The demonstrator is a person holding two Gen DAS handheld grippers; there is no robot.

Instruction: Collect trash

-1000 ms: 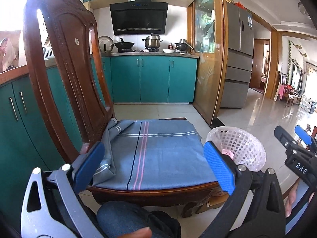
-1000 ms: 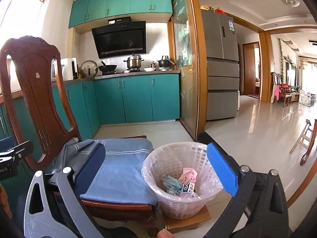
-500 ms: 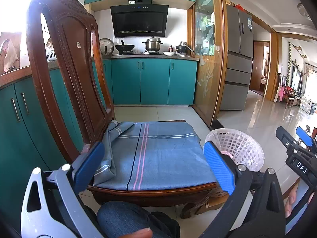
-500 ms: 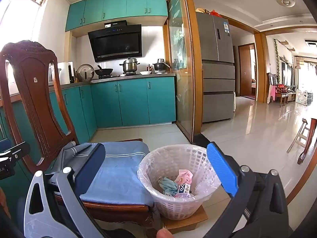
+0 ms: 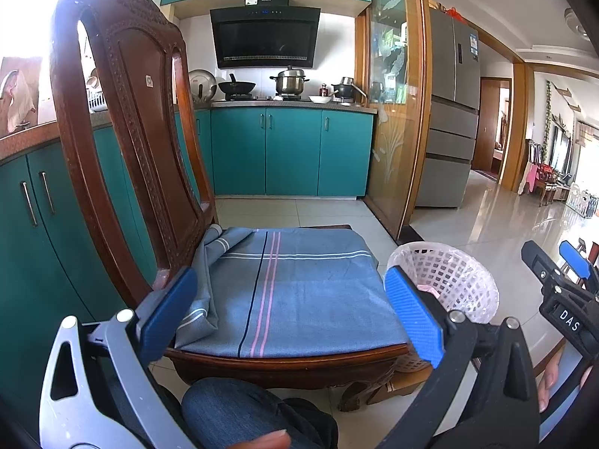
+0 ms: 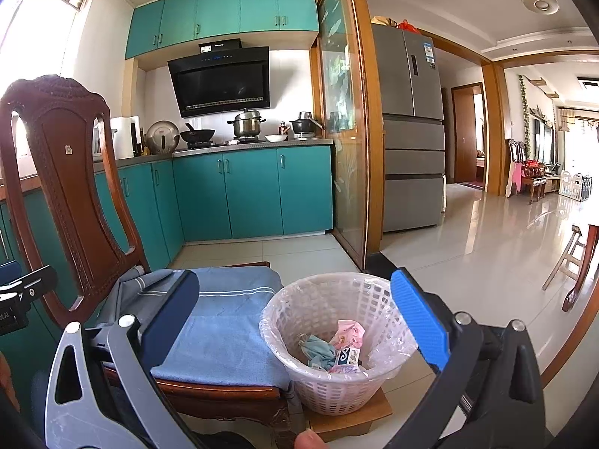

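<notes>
Both grippers hang with their fingers spread wide and nothing between them. The left gripper (image 5: 290, 316) faces the blue striped cloth (image 5: 292, 284) on the seat of the carved wooden chair (image 5: 123, 142), and the right gripper (image 6: 295, 325) looks toward the white lattice basket (image 6: 333, 393) just right of the chair, standing on a low wooden board (image 6: 352, 417). The basket is lined with a thin plastic bag and already holds the trash (image 6: 338, 348): a pink wrapper, a bluish-grey crumple and a small printed box, lying low and a little right of centre inside it. No loose trash shows on the cloth or on the floor tiles. The basket sits below and ahead of the right fingers, well off to the right of the left ones, so the right hand is the nearer one; any reach into it would likely go downward past the near rim.
</notes>
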